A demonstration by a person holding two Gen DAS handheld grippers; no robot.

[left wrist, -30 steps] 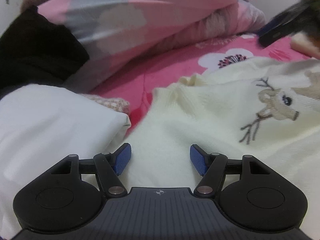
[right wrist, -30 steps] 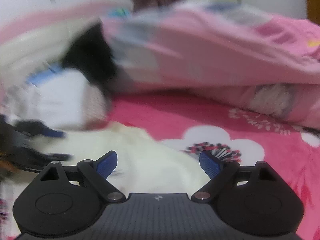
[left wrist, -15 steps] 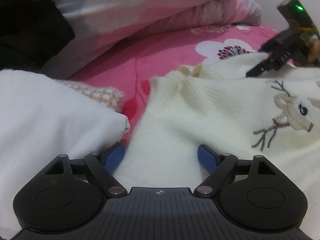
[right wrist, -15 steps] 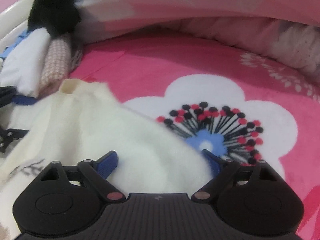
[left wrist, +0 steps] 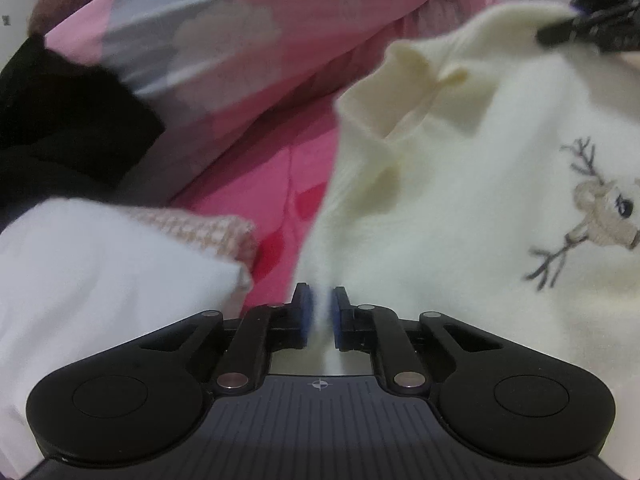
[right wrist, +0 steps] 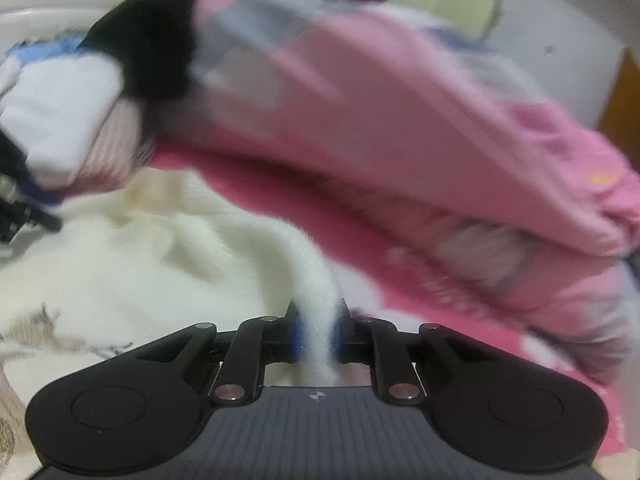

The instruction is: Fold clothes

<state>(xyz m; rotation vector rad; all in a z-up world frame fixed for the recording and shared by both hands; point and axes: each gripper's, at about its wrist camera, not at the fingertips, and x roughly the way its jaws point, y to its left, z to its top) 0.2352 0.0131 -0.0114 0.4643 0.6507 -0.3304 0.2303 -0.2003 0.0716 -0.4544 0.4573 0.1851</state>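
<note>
Pink bedspread (left wrist: pixel 256 184); sweater (left wrist: pixel 460 208) collar-up, away

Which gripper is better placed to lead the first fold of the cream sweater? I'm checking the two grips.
Roughly equal, slightly left: the left gripper and right gripper are each closing jaws on an edge of the cream sweater; the left view is sharper.

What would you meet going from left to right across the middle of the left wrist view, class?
White folded cloth → pink checked cloth → pink sheet → cream sweater → stitched deer on the sweater.
</note>
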